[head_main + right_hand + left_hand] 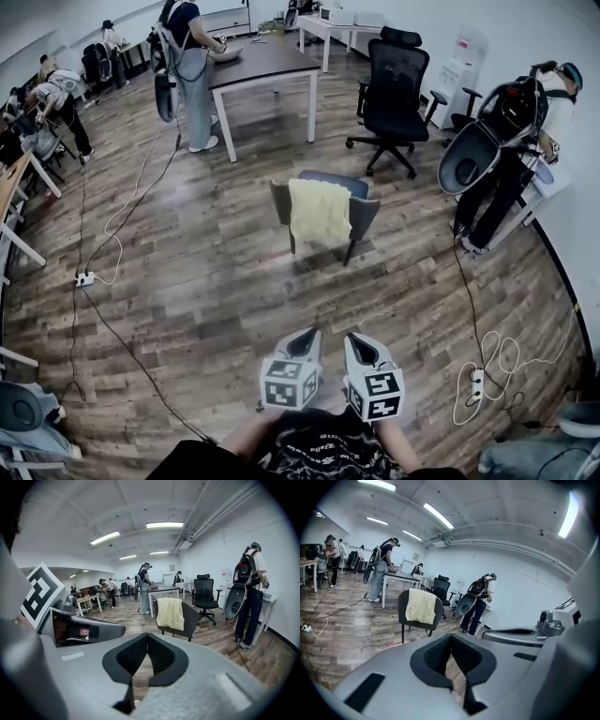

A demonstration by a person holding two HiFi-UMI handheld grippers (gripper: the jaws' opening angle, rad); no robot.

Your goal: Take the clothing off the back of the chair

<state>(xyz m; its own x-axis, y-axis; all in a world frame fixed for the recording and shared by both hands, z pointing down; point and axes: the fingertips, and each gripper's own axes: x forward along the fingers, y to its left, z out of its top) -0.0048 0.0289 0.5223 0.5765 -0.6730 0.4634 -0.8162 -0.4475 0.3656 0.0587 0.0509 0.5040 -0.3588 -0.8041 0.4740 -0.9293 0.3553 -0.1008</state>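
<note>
Pale yellow clothing (319,211) hangs draped over the back of a dark grey chair (367,214), which stands mid-room on the wood floor (206,281). The left gripper (305,337) and right gripper (361,342) sit side by side low in the head view, well apart from the chair and both pointing toward it. Each has its jaws pressed together with nothing between them. A black office chair (394,84) and a bench (258,61) stand beyond. A person (511,159) stands at right. Cables (122,206) trail over the floor.
</note>
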